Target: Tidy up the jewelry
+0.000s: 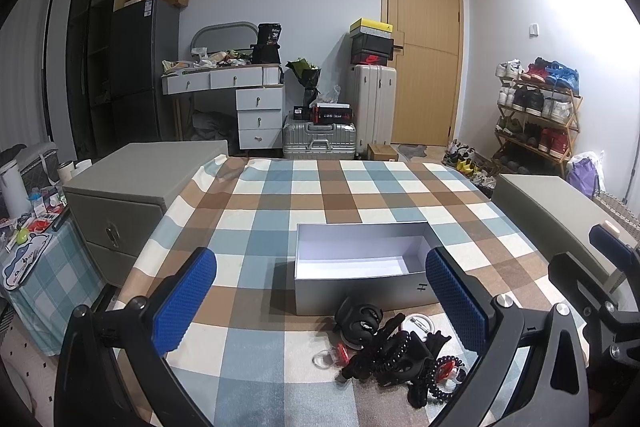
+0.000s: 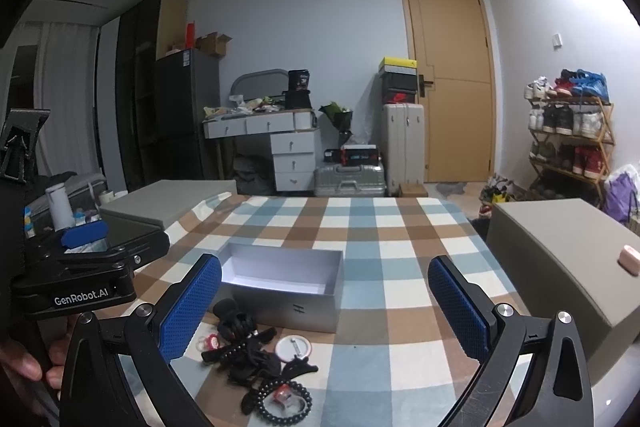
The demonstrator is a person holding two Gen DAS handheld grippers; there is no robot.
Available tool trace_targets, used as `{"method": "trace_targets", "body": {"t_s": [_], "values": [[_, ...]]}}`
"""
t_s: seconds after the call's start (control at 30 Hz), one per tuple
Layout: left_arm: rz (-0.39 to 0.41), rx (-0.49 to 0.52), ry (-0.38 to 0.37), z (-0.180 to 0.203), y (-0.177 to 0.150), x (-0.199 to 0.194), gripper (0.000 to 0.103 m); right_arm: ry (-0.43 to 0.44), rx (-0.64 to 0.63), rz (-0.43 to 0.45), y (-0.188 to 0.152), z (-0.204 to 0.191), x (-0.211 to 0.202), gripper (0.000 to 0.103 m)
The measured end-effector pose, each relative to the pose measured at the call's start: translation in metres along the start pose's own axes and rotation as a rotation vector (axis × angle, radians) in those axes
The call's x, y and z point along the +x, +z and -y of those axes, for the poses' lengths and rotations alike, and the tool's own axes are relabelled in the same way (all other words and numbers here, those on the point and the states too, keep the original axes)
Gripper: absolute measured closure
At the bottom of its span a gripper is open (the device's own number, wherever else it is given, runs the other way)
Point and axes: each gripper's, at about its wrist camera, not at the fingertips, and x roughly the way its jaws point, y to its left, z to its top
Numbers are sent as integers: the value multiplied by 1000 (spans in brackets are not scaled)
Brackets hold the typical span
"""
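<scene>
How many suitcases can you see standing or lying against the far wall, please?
2: a white upright suitcase stands beside the door, and a silver suitcase lies flat on the floor to its left. Others may be hidden behind the clutter.

Dim indoor light, blown-out glare upper right, fisheye bending, dark vignetted corners

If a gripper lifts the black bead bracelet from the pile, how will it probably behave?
The black bead bracelet looks like strung round beads, so it would probably hang limp and sag. It touches the other accessories in the pile, so it may drag a neighbour along. The smooth beads might slip between the pads.
</scene>
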Motion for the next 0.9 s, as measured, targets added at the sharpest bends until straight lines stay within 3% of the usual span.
{"method": "trace_targets", "body": {"t_s": [0.63, 0.9], "values": [[-17, -4, -7, -5, 1, -1, 1, 5, 14, -15, -5, 4, 3, 0], [-62, -10, -16, -8, -8, 10, 1, 85, 9, -78, -20, 4, 18, 0]]}}
